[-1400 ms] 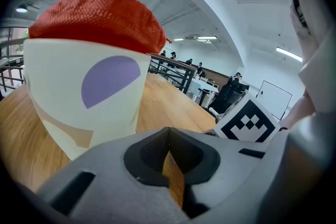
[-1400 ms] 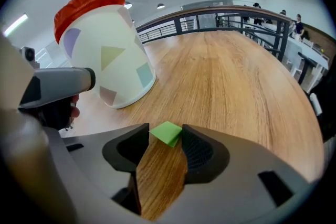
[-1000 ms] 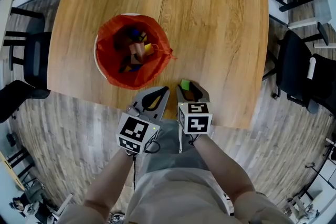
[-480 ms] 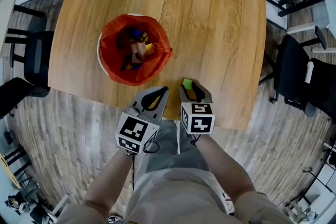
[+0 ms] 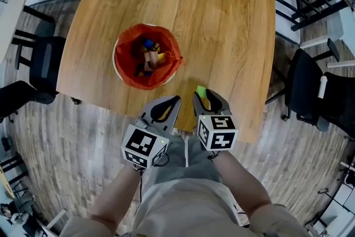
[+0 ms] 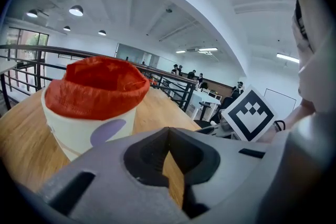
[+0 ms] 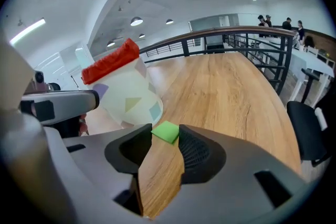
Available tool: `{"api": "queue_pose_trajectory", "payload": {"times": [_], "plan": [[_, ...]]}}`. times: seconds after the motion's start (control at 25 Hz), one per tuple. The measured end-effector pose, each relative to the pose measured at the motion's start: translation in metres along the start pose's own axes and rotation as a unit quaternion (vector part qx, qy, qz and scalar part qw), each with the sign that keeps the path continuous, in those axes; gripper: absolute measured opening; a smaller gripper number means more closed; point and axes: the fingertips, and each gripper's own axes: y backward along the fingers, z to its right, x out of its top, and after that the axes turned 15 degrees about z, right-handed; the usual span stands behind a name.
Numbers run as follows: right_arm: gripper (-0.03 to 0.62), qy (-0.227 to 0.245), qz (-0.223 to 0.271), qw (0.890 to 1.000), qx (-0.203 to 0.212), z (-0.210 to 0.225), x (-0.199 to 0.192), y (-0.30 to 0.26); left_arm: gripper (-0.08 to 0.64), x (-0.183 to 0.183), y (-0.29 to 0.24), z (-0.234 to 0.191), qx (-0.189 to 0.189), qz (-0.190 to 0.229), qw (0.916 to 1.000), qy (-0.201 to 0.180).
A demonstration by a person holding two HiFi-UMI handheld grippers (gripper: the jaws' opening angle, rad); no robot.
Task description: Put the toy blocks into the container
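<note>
one block to go, by the look of it. my right gripper (image 5: pixel 204 96) has just been closing and now pinches a green block (image 7: pixel 166 132) between its tips, a pad against each side. whether the block is clear of the table (image 5: pixel 233 25) i cannot tell. my left gripper (image 6: pixel 168 132) is closed tip to tip, with nothing in it.

several blocks (image 5: pixel 148 57) already lie in the container (image 5: pixel 126 76), which stands ahead and to the left of both grippers, nearest the left one. i see no other loose block on the wood, so i judge the job nearly finished. what is left is to carry this one over the rim and let go.

the table's near edge runs just under my grippers, so a slip here could send the block to the floor (image 5: pixel 83 136). ahead and to the right of the right gripper the wood is wide and bare. the red liner (image 5: pixel 168 66) stands tall, so the way left goes over it, passing just ahead of the left gripper's tips. chairs (image 5: pixel 308 86) stand well apart on either side.
</note>
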Motion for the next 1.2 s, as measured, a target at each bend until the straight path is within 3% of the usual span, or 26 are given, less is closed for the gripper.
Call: {"api": "queue_pose_trajectory", "payload": {"times": [0.32, 0.52, 1.2], "plan": [[0.167, -0.01, 0.051, 0.997, 0.05, -0.038, 0.059, 0.033, 0.012, 0.052, 0.023, 0.012, 0.02, 0.049, 0.9986, 0.004], [0.167, 0.007, 0.084, 0.993, 0.078, -0.063, 0.091, 0.05, 0.012, 0.081, 0.045, 0.013, 0.037, 0.081, 0.996, 0.003], [0.167, 0.051, 0.154, 0.974, 0.157, -0.141, 0.154, 0.083, 0.012, 0.141, 0.121, -0.007, 0.125, 0.142, 0.9816, -0.028]]}}
